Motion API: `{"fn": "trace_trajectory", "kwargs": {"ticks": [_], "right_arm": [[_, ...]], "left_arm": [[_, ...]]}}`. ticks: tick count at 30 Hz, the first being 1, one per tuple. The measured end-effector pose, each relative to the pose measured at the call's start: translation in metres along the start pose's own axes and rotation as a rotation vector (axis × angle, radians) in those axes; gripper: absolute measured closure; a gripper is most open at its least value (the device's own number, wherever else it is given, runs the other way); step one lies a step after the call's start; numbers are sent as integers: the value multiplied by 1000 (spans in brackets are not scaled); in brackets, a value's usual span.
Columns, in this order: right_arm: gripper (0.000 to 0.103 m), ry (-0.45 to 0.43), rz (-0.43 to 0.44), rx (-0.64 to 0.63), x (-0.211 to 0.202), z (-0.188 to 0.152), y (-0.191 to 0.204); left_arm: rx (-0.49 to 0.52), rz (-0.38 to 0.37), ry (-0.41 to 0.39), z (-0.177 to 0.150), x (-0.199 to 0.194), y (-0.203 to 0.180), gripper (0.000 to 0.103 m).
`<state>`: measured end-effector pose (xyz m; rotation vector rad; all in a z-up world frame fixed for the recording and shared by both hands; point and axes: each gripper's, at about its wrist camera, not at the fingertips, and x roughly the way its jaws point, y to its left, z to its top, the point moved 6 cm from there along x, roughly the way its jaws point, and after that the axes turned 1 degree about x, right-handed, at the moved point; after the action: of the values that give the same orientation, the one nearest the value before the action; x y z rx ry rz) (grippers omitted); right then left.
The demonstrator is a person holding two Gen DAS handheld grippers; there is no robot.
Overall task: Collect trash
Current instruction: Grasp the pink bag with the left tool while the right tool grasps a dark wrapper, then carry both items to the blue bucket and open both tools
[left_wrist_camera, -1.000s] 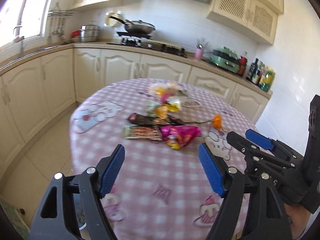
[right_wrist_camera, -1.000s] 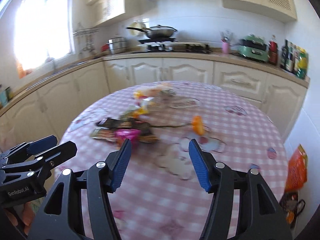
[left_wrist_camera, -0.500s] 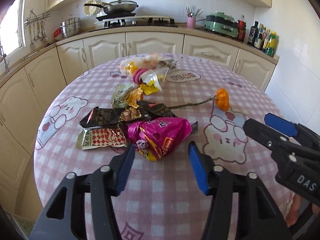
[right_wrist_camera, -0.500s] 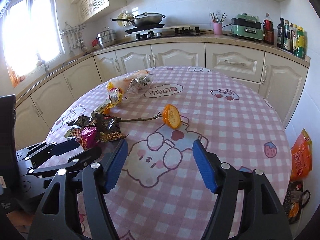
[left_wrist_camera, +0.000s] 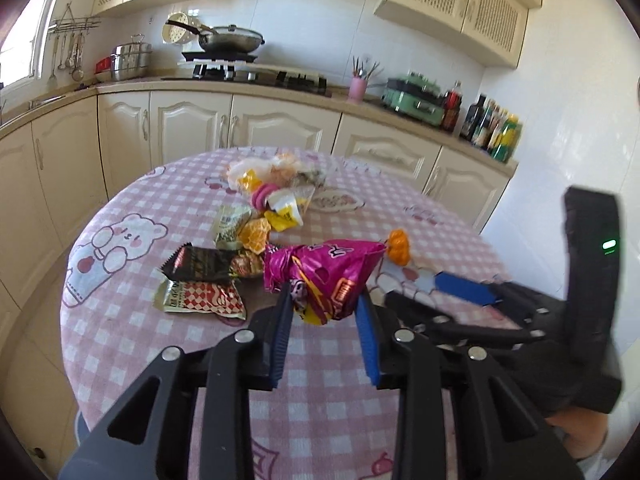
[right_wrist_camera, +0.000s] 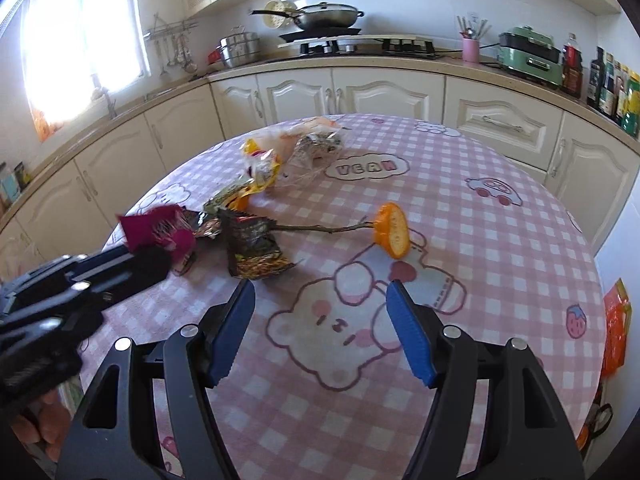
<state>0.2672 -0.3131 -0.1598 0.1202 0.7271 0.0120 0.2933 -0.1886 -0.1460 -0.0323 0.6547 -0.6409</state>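
My left gripper [left_wrist_camera: 325,300] is shut on a crumpled magenta snack bag [left_wrist_camera: 326,270] and holds it just above the pink checked round table [left_wrist_camera: 328,384]. The bag also shows at the left of the right wrist view [right_wrist_camera: 160,230]. Other wrappers lie on the table: a black one [left_wrist_camera: 198,266], a red-and-white one [left_wrist_camera: 202,298] and a dark one [right_wrist_camera: 254,250]. A clear bag pile [right_wrist_camera: 298,150] sits farther back. An orange flower on a stick [right_wrist_camera: 392,230] lies ahead of my right gripper [right_wrist_camera: 320,300], which is open and empty above the table.
Cream kitchen cabinets [right_wrist_camera: 384,94] and a counter with a stove and pan [right_wrist_camera: 326,16] curve behind the table. Bottles [right_wrist_camera: 612,82] stand at the counter's right end. An orange bag [right_wrist_camera: 616,326] hangs past the table's right edge.
My left gripper has closed on the magenta bag and lifted it off the table. My right gripper has moved closer to the flower and stayed open.
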Motion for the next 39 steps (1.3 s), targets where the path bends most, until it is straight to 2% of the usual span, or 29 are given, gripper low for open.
{"fn": "trace_trajectory", "kwargs": {"ticks": [1, 3, 7, 9, 11, 13, 16, 21, 24, 26, 28, 31, 33, 39], "right_arm": [[37, 4, 5, -12, 2, 2, 5], [37, 21, 10, -37, 9, 5, 14], [37, 67, 24, -77, 28, 14, 32], [37, 91, -2, -104, 39, 18, 37], [44, 126, -1, -110, 53, 18, 41], [71, 151, -23, -129, 59, 16, 44], [79, 137, -23, -144, 55, 16, 48], [89, 49, -2, -119, 24, 16, 59], [92, -7, 29, -145, 3, 18, 84], [93, -32, 79, -169, -6, 19, 109], [100, -51, 110, -207, -11, 20, 134], [102, -54, 110, -240, -5, 22, 159], [102, -26, 119, -233, 5, 21, 165], [102, -41, 136, -240, -1, 16, 183]], "left_arm": [[-14, -30, -18, 1, -7, 1, 73], [-36, -40, -47, 2, -18, 5, 73], [-60, -13, -87, 4, -36, 20, 73], [-60, 28, -93, 3, -41, 29, 73], [-67, 53, -96, 2, -46, 38, 73], [-84, 65, -97, 0, -50, 46, 73], [-93, 91, -105, -4, -58, 57, 73], [-119, 113, -133, -12, -77, 76, 73], [-145, 132, -147, -19, -92, 93, 73], [-167, 150, -158, -25, -104, 107, 73], [-190, 165, -165, -31, -114, 120, 73], [-231, 189, -168, -42, -127, 142, 73], [-247, 200, -167, -50, -134, 152, 73], [-265, 196, -170, -60, -138, 164, 73]]}}
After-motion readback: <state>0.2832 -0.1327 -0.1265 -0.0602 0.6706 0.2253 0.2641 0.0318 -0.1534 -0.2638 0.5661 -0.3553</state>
